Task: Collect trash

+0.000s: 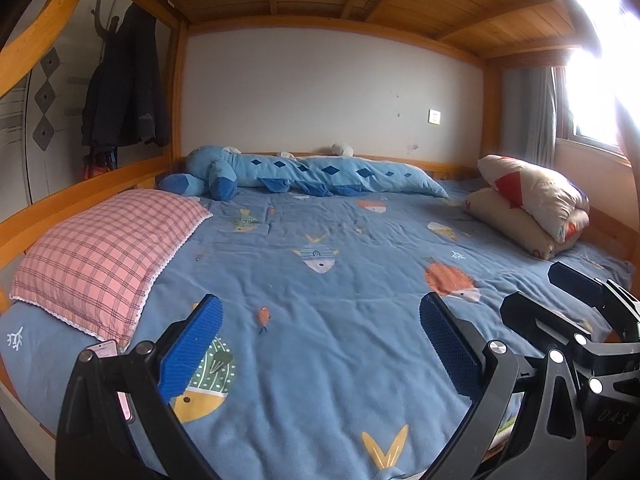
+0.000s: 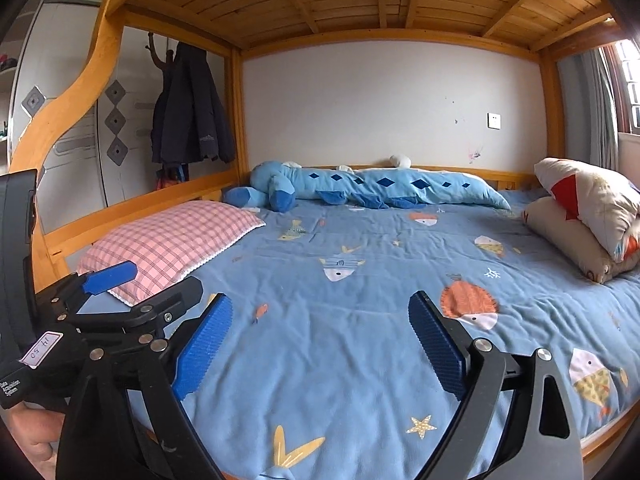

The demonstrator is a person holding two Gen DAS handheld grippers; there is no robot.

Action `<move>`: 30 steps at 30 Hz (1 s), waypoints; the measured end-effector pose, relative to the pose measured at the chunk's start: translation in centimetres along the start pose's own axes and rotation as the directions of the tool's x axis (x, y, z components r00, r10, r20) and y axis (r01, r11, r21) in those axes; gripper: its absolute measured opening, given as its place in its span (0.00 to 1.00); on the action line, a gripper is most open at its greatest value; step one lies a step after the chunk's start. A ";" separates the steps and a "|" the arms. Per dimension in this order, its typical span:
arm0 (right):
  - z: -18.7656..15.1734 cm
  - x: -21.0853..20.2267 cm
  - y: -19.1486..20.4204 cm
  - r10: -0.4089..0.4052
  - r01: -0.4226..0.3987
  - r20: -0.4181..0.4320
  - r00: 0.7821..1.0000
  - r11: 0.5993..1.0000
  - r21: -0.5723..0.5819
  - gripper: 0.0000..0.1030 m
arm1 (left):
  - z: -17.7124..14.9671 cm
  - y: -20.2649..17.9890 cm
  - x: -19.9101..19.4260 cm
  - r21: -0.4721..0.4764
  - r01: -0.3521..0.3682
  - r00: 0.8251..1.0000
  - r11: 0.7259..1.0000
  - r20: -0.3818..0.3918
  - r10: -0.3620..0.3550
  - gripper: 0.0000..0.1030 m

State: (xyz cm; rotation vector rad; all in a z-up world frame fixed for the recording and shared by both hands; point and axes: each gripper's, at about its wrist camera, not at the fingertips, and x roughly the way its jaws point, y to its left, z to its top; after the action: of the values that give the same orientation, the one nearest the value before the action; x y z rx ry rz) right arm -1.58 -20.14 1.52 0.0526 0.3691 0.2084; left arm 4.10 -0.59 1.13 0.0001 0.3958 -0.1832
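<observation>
Both my left gripper [image 1: 320, 344] and right gripper [image 2: 320, 344] hover over the blue fish-print bedspread [image 1: 340, 280], jaws spread, holding nothing. A pink checked pillow [image 1: 104, 252] lies centre left.

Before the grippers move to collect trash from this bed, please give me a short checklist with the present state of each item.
1. Left gripper open and holding nothing: ok.
2. Right gripper open and holding nothing: ok.
3. Trash located on the blanket: not ok, no trash shows in either view.
4. Bin or bag for the trash in view: not ok, none shows.
5. The two grippers apart from each other: ok, side by side without touching.
6. Trash hidden behind the pink pillow, the blue plush toy or the folded quilt: cannot tell.
</observation>
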 end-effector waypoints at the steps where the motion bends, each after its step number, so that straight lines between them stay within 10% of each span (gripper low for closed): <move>1: 0.0 0.0 -0.2 -0.003 0.003 0.002 1.000 1.000 0.006 0.85 | 0.0 -0.1 -0.1 0.001 -0.003 1.000 1.000 0.001 0.003 0.96; 30: 0.2 -0.8 -1.0 -0.010 0.008 0.033 0.999 0.998 0.057 0.89 | 0.8 -0.3 -0.8 -0.017 -0.038 0.999 0.999 0.009 0.038 0.96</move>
State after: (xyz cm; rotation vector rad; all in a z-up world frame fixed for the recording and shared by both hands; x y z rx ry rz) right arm -2.01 -21.27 1.89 0.1103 0.3421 0.1880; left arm 3.62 -0.74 2.18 -0.0102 0.3874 -0.1420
